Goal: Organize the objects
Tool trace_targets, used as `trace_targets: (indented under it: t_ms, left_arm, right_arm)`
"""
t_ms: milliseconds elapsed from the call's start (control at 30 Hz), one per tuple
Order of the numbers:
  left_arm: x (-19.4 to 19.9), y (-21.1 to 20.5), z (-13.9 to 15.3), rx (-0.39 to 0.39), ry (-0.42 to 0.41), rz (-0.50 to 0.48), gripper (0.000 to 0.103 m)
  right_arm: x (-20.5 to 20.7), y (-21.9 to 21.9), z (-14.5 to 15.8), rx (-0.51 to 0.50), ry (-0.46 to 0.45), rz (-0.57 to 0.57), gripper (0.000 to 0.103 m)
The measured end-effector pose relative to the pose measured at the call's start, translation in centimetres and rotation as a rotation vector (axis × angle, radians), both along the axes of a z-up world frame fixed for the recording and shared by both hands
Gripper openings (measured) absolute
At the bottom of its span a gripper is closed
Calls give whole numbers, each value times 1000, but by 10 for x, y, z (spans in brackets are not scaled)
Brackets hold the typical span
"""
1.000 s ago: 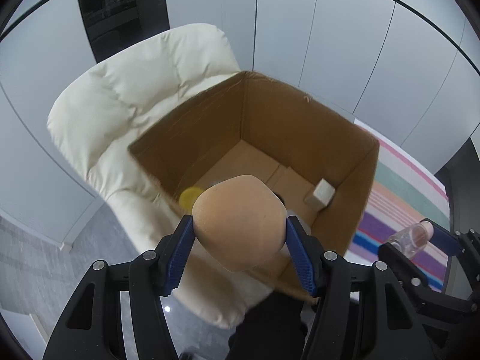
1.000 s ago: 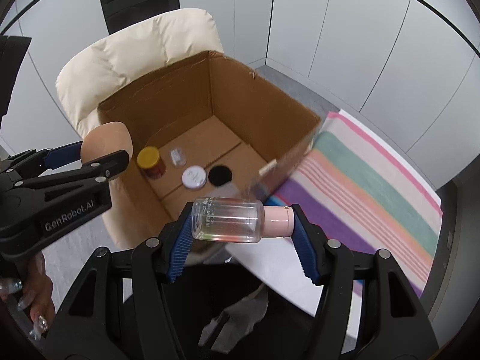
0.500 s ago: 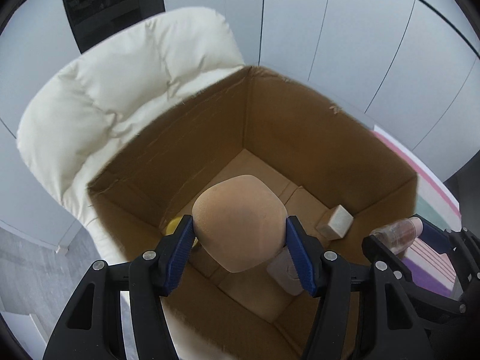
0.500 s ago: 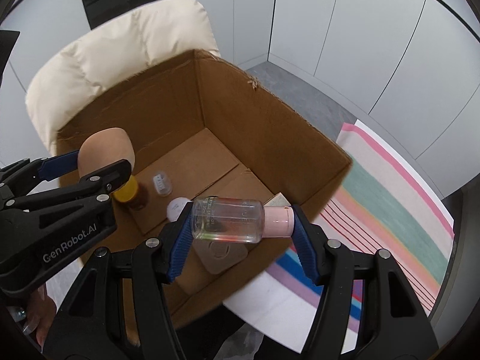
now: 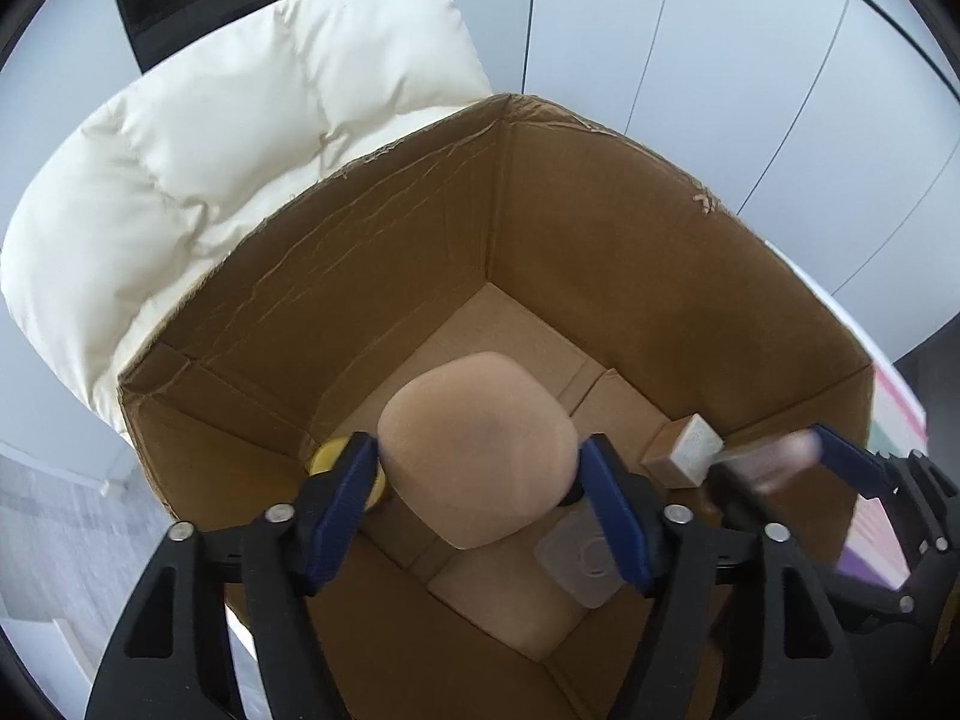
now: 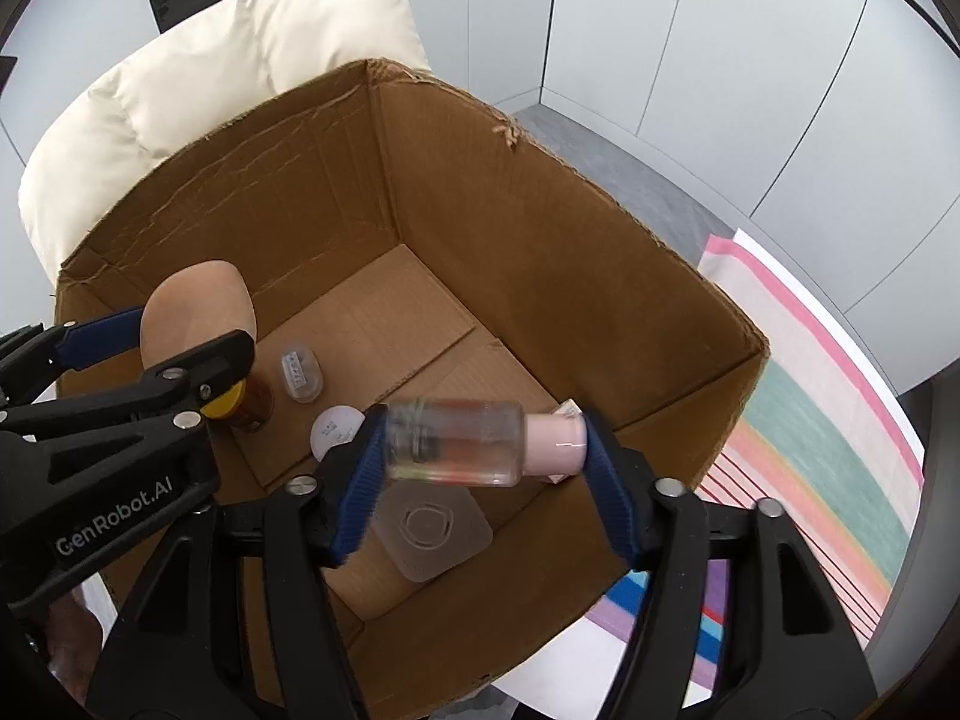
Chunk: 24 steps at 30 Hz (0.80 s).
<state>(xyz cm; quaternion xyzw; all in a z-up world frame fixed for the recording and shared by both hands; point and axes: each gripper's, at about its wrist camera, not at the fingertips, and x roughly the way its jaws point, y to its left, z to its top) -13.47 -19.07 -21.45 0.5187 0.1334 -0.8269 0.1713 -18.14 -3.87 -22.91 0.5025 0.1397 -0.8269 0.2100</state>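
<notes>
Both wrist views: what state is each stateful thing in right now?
Left gripper: shut on sponge.
Right gripper: shut on bottle, held sideways, pink cap on.
Box: open, upright.
Jar: upright, yellow lid on.
Square container: on box floor, lid on.

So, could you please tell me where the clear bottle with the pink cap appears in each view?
Left wrist: clear bottle with the pink cap, blurred, at the right edge, in the right tool.
Right wrist: lower centre, crosswise between the blue pads.
Shared landmark: cardboard box.
</notes>
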Motion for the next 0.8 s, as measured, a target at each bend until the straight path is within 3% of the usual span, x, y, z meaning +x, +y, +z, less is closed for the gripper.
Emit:
trace_targets:
  t_ms: [33, 467, 667, 800]
  left_arm:
    - [1, 0, 1, 18, 7, 1, 78]
    - [15, 9, 35, 13, 24, -31, 85]
    - [33, 33, 71, -2, 35, -125, 90]
    - [49, 57, 96, -34, 27, -206, 93]
  right_arm:
    - [1, 1, 2, -9, 4, 0, 87]
    - [28, 3, 32, -39, 57, 13, 99]
    - [56, 38, 61, -79, 37, -106, 99]
    - [76, 67, 76, -63, -27, -235, 99]
